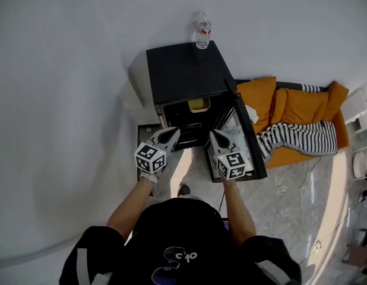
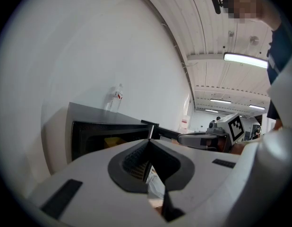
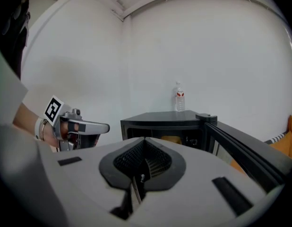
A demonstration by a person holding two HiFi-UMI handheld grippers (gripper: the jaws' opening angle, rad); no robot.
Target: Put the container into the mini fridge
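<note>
**Container inside the open mini fridge; both hand-held grippers clenched and empty**

Floor (image 1: 314, 218) of pale stone carries everything here, with a white wall behind. An orange sofa (image 1: 302, 105) lies along the floor's right edge, a black-and-white striped blanket (image 1: 299, 138) draped over its front. The black mini fridge (image 1: 183, 73) stands against the wall just left of the sofa; its door (image 1: 247, 150) is swung wide open to the right, so the dark inside shows.

The person stands at the fridge's open front with both arms stretched toward it. The left hand-held gripper (image 1: 174, 133) is clenched, its jaws meeting at the tip with nothing between them; it points at the left part of the opening. The right hand-held gripper (image 1: 214, 135) is clenched too and empty; it sits just beside the inner face of the door.

A clear water bottle (image 1: 203, 34) stands upright at the back edge of the fridge's top, near the right corner. The yellow container (image 1: 199, 104) sits inside the fridge, high in the opening and apart from both grippers.
</note>
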